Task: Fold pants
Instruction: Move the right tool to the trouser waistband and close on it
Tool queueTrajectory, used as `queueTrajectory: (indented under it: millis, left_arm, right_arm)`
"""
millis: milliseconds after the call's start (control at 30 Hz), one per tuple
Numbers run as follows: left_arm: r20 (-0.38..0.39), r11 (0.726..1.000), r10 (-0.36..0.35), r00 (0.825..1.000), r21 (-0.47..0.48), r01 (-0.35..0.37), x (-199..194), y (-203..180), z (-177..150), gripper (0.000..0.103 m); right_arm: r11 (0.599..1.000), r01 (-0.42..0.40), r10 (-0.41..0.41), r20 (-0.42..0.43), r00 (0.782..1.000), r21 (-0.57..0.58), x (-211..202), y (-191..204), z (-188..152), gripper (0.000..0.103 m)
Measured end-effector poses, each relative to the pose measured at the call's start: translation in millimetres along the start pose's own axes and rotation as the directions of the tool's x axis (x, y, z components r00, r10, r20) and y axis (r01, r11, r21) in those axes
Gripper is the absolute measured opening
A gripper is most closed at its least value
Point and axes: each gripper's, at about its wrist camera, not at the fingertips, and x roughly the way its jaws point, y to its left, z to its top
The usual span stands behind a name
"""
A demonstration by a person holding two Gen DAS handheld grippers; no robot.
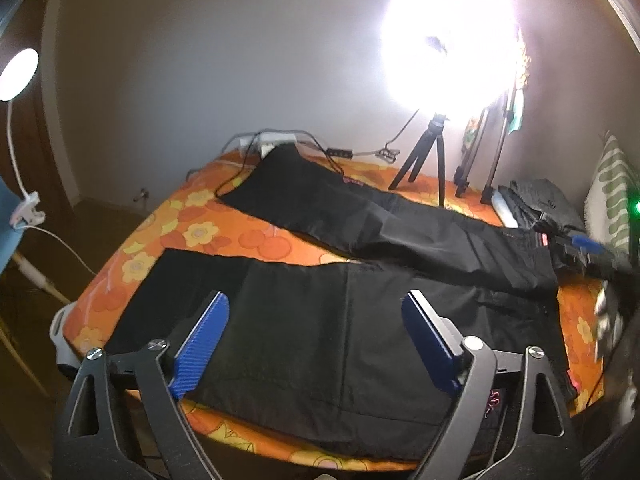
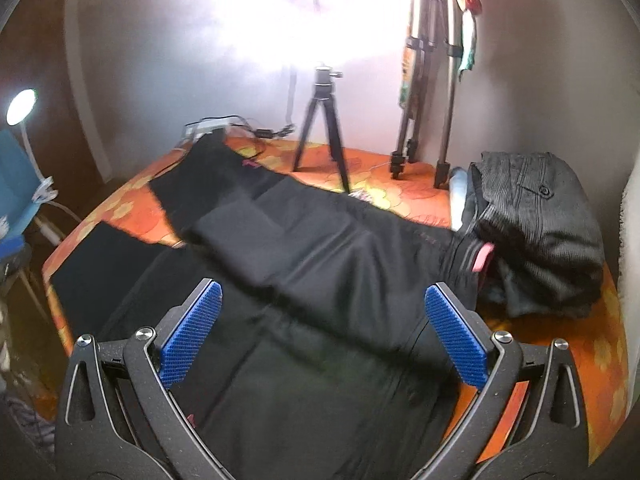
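Black pants [image 1: 320,320] lie spread flat on an orange flowered cover [image 1: 192,236], legs running toward the far left and waist at the right. They also show in the right wrist view [image 2: 320,280]. My left gripper [image 1: 316,340] is open with blue pads, hovering above the near leg and holding nothing. My right gripper [image 2: 322,332] is open and empty, above the waist end of the pants. The right gripper also shows in the left wrist view [image 1: 580,246] near the waistband.
A stack of folded dark garments [image 2: 536,232] sits at the right. A small tripod [image 2: 324,132] with a bright lamp and a taller tripod [image 2: 424,100] stand at the back. A power strip with cables [image 1: 272,142] lies at the far edge. A clip lamp [image 1: 18,76] is left.
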Motion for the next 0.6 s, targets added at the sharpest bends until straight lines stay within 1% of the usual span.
queueTrajectory:
  millis: [33,100,167,233,300,433,567,600]
  left_arm:
    - [-0.014,1.0,-0.009,1.0,-0.004,0.009,4.8,0.3,0.4,0.083]
    - [-0.046,0.999,-0.032,0.998,-0.017,0.031,15.7,0.6,1.4,0.08]
    - [-0.066,0.999,-0.044,0.997,-0.015,0.043,24.1,-2.5,1.6,0.077]
    - [-0.08,0.999,-0.046,0.996,-0.003,0.046,30.6,-7.7,1.2,0.076]
    - [-0.096,0.999,-0.042,0.994,0.018,0.044,40.1,-12.7,1.7,0.076]
    - [-0.137,0.998,-0.045,0.989,0.027,0.049,60.5,-16.4,5.8,0.076]
    - [-0.162,0.997,-0.066,0.985,0.018,0.07,76.8,-20.4,14.7,0.076]
    - [-0.163,0.997,-0.059,0.985,0.028,0.065,81.3,-22.9,18.0,0.076]
  right_arm:
    - [1.0,0.004,-0.004,-0.008,1.0,0.001,10.1,-9.3,10.2,0.103]
    - [1.0,0.024,-0.024,-0.03,0.999,-0.019,27.3,-22.3,26.3,0.101]
    - [0.998,0.034,-0.037,-0.069,0.997,-0.052,50.0,-36.6,43.6,0.099]
    - [0.995,0.043,-0.053,-0.118,0.992,-0.089,76.9,-50.6,60.5,0.097]
    - [0.995,0.026,-0.041,-0.16,0.986,-0.092,98.5,-62.0,71.0,0.094]
    - [0.999,-0.041,0.036,-0.232,0.972,-0.015,150.0,-85.1,90.1,0.094]
    - [0.997,-0.076,0.066,-0.288,0.955,-0.024,190.1,-86.3,92.4,0.094]
    - [0.996,-0.082,0.068,-0.303,0.951,-0.036,199.9,-84.7,92.0,0.094]
